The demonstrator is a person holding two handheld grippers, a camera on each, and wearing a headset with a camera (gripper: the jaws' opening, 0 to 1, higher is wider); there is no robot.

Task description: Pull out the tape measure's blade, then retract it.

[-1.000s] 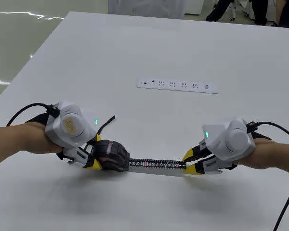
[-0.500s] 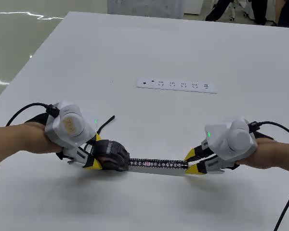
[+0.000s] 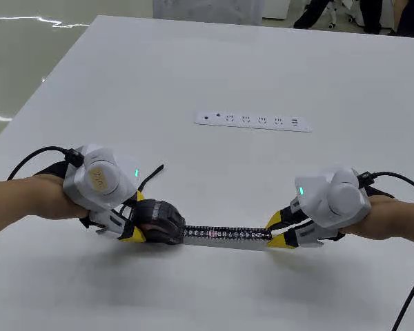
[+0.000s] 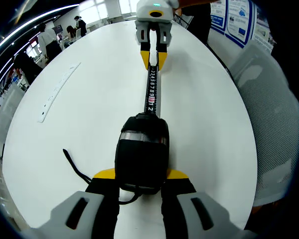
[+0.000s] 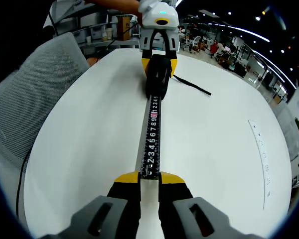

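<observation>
Bright, even overhead light washes the broad white matte bench point(image 3: 262, 62), leaving only faint, soft shadows near its front edge. White glare streaks the glossy grey-green floor point(image 3: 14, 69). Both gripper views bow the bench edges strongly (fisheye), yet the black numbered steel blade point(image 5: 151, 134) reads sharp.

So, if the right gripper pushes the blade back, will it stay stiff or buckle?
Probably stiff: the blade runs straight from case to right gripper. It looks thin and narrow, so a skewed push might kink it. The case, clamped in the left gripper, likely won't slide.
</observation>
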